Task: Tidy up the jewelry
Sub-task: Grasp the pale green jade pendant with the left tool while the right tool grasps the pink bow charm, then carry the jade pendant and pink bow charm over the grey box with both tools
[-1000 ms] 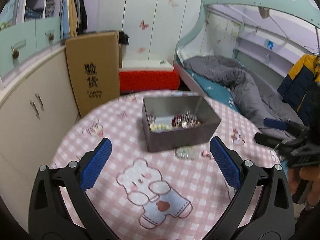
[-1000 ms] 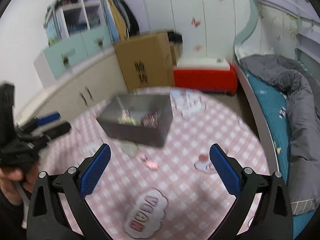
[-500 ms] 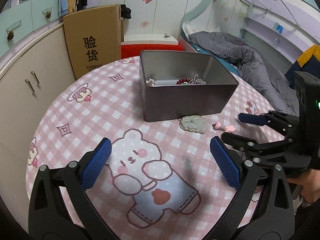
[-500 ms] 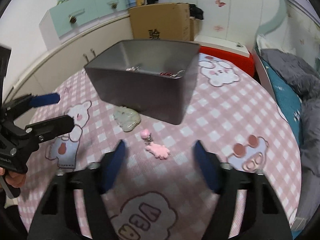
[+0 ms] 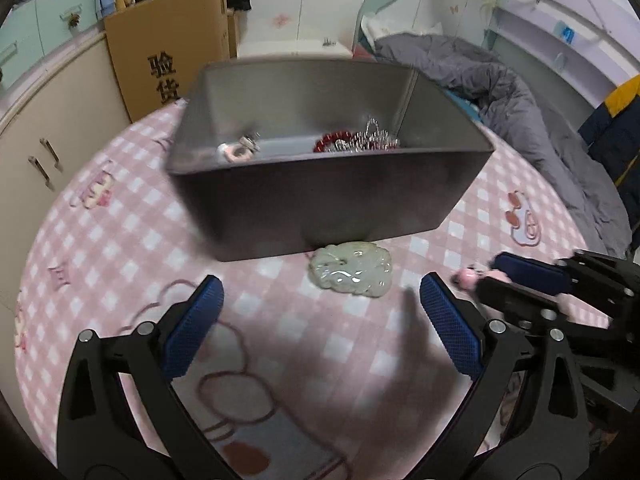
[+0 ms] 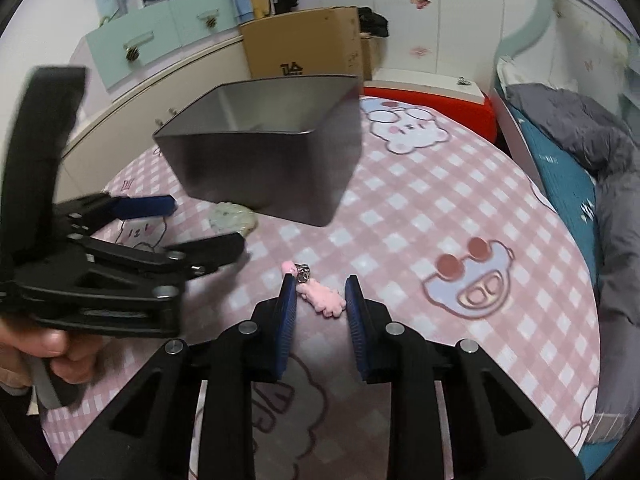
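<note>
A round tabletop (image 5: 120,240) covered in a pink-and-white checked cloth with cartoon animal prints carries a grey rectangular metal tin (image 5: 328,200). Inside the tin lie a red bead bracelet (image 5: 334,141), silvery pieces (image 5: 370,138) and a pale pink ring-shaped piece (image 5: 236,152). A pale green carved jade pendant (image 5: 352,270) lies on the cloth, touching the foot of the tin's near wall.

The left gripper (image 5: 320,312) hangs above the cloth just short of the pendant, its 2 blue-padded fingers (image 5: 192,328) spread wide with nothing between them. The right gripper (image 6: 320,300) is low over the cloth with its fingers narrowed around a small pink charm with a silver bead (image 6: 320,296); the charm lies on the cloth between the pads, and the right pad stands clear of it.

Around the tabletop stand a brown cardboard box with black characters (image 5: 168,44), cream cabinets with mint-green drawers (image 6: 160,40), a red-fronted low chest (image 6: 440,104), and a bed with a grey quilt (image 5: 500,92) on a teal sheet.
</note>
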Action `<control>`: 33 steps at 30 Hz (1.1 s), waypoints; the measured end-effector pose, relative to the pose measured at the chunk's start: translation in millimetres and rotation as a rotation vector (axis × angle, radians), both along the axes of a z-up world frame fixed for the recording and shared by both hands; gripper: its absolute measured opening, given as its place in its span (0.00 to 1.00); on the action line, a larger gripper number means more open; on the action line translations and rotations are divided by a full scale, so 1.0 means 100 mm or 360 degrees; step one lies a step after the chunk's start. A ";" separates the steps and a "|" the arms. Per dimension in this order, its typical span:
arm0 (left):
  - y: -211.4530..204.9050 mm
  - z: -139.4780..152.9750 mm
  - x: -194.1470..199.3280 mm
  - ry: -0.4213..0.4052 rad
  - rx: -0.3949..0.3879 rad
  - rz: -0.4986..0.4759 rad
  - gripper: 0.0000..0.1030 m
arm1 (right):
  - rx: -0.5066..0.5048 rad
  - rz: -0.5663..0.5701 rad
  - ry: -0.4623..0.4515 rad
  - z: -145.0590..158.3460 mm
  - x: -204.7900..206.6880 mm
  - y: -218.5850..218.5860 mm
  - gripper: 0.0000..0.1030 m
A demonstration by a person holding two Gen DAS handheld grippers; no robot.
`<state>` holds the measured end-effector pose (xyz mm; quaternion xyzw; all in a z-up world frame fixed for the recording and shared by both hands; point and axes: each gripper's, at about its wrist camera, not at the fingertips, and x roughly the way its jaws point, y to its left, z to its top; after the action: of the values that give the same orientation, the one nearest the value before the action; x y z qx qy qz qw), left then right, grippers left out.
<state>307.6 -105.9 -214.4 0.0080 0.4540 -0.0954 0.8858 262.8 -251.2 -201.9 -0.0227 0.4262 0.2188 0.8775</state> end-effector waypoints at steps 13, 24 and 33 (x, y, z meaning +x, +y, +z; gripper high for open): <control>0.02 0.04 -0.02 -0.0078 -0.0016 -0.0176 0.41 | 0.0040 -0.0019 0.0004 0.02 -0.05 -0.06 0.23; 0.32 0.11 -0.29 -0.0100 -0.0136 -0.0212 0.41 | 0.0025 -0.0002 -0.0055 0.24 -0.14 0.00 0.23; 0.57 0.36 -0.47 -0.0193 -0.0174 -0.0169 0.41 | -0.0003 0.0041 -0.0116 0.44 -0.21 0.13 0.23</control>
<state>260.5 -48.6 -178.1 -0.0105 0.3927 -0.1663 0.9045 242.0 -237.8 -158.2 -0.0371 0.3939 0.2287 0.8895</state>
